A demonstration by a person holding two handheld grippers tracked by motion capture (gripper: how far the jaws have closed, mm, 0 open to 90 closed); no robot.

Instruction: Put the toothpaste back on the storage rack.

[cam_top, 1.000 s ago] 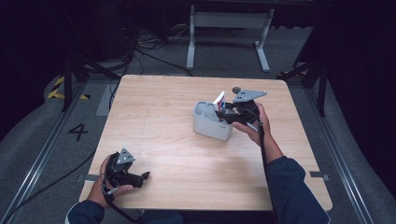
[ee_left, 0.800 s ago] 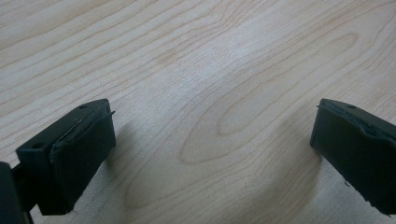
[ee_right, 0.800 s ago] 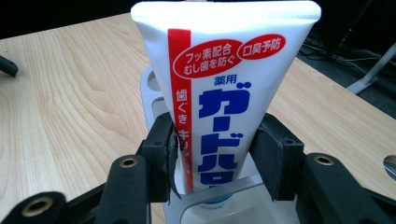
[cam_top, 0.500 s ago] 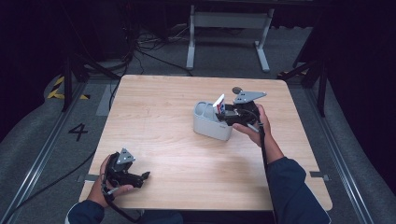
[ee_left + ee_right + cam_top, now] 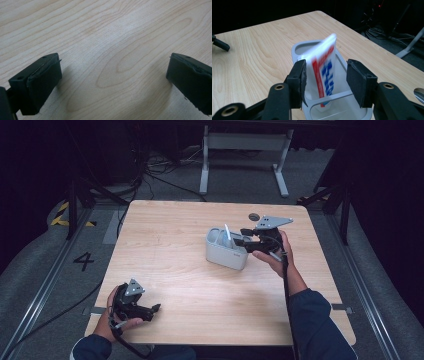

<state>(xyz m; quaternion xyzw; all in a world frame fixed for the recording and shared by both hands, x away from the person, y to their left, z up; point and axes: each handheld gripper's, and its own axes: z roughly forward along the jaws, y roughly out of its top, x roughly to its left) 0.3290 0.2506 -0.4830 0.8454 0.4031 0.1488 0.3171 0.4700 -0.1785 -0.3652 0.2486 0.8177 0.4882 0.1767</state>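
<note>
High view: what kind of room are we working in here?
Probably a lab or recording studio, not a home: a bare wooden table on grey carpet, loose cables on the floor, floor rails, dark surroundings.

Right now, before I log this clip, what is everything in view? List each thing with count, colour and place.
Table: one, light wood, centre of the high view.
Organiser bin: one, grey, divided into compartments, right of table centre.
Tube: one, white with red and blue print, standing tilted in the bin, between the right tongs' pads with a gap showing on one side.
Spoon-like metal piece: one, silver, right edge of the right gripper view.
Frame legs: white, on the floor beyond the table.
Floor marking "4": one, black, left of table.
Left tongs: black, open, near left corner.
Right tongs: black, at the bin.
</note>
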